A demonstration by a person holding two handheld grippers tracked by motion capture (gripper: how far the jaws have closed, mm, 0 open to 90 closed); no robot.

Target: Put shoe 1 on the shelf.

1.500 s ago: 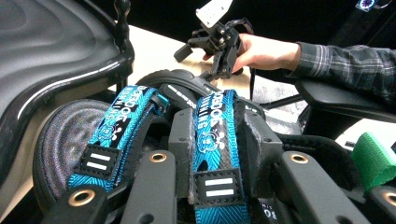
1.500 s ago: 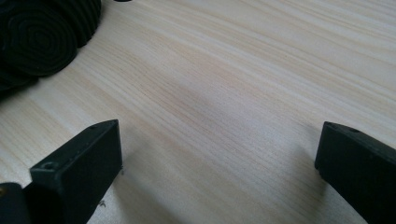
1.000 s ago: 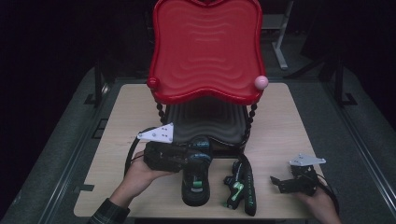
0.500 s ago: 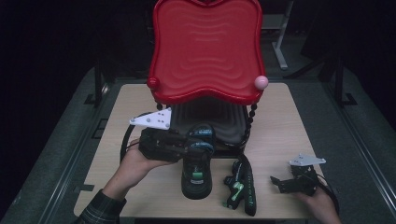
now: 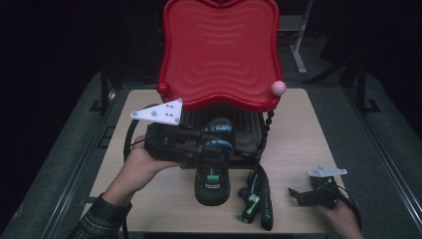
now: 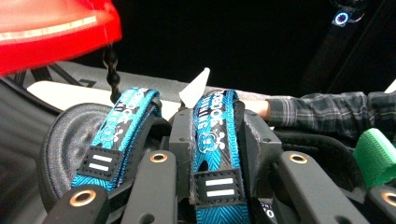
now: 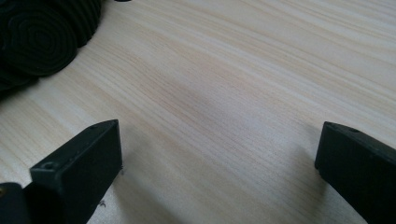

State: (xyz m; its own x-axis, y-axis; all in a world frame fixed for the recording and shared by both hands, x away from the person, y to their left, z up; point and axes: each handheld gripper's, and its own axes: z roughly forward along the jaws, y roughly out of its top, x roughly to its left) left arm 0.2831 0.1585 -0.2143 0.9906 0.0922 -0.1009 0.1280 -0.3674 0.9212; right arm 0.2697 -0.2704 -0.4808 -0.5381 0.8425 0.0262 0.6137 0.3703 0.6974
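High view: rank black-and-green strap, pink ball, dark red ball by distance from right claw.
From the right claw:
1. Black-and-green strap, on the wooden table just to its left.
2. Pink ball, at the red tray's right corner.
3. Dark red ball, at the tray's far left corner.

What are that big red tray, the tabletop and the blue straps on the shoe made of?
The red tray looks like glossy moulded plastic: it has smooth ripples and a shine along its rim. The tabletop seems to be pale wood or a wood-look laminate, with fine straight grain and a matt finish. The blue straps appear to be woven fabric webbing: a herringbone weave shows, with printed lettering and rubbery-looking black tabs.
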